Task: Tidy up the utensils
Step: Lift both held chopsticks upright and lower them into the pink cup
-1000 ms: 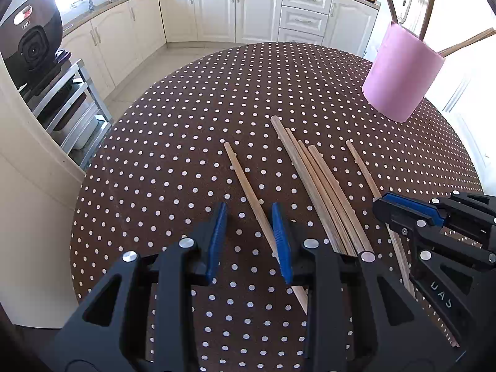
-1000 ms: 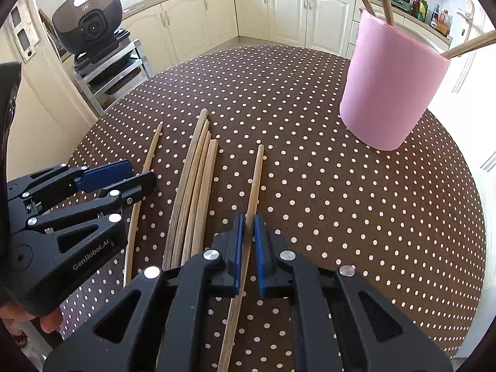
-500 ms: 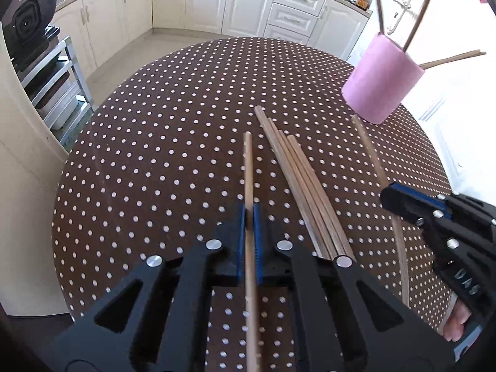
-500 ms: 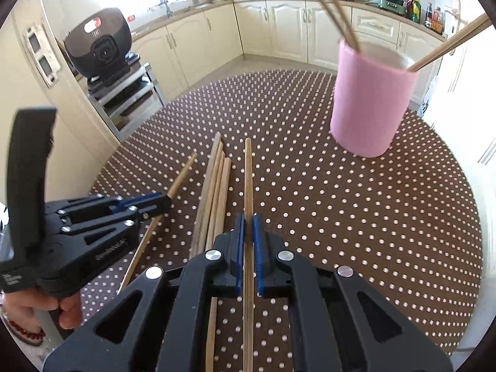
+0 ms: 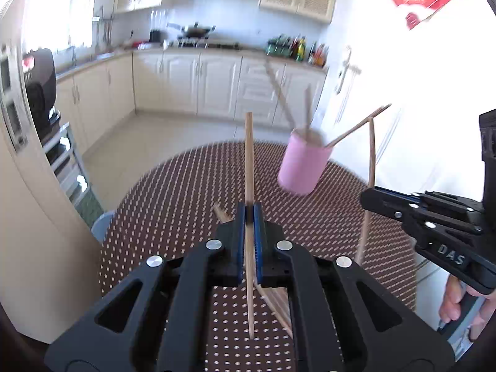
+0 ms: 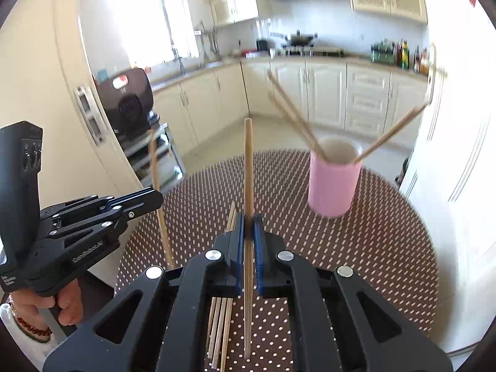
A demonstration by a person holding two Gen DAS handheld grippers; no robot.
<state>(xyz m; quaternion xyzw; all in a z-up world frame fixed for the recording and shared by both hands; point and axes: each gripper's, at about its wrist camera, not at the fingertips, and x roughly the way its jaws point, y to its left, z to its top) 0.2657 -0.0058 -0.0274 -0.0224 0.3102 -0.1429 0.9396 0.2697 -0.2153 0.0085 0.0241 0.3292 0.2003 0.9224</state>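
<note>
Closest in, the left gripper, black with blue pads, is clamped tight on a slim, round, pale wooden chopstick that stands up out of the jaws, clear of the table. Same story on the other side: the right gripper is pinched onto a second wooden chopstick, also held upright in the air. A hand wraps the left tool's grip down at the corner.

Just below the jaws, a loose bundle of matching wooden chopsticks lies flat on the round table, covered in a brown cloth with white polka dots. That cloth looks soft and matte; the sticks look smooth, stiff and light.

Farther out, well apart from the bundle, stands the pink cylindrical holder, open-topped with a pale inside, and several chopsticks lean out of it at angles.

So, my read: partly done. Some sticks are in the cup, two are lifted and bound for it, and the bundle on the cloth is left to collect.

Beyond that, cream kitchen cabinets, blurred.
</note>
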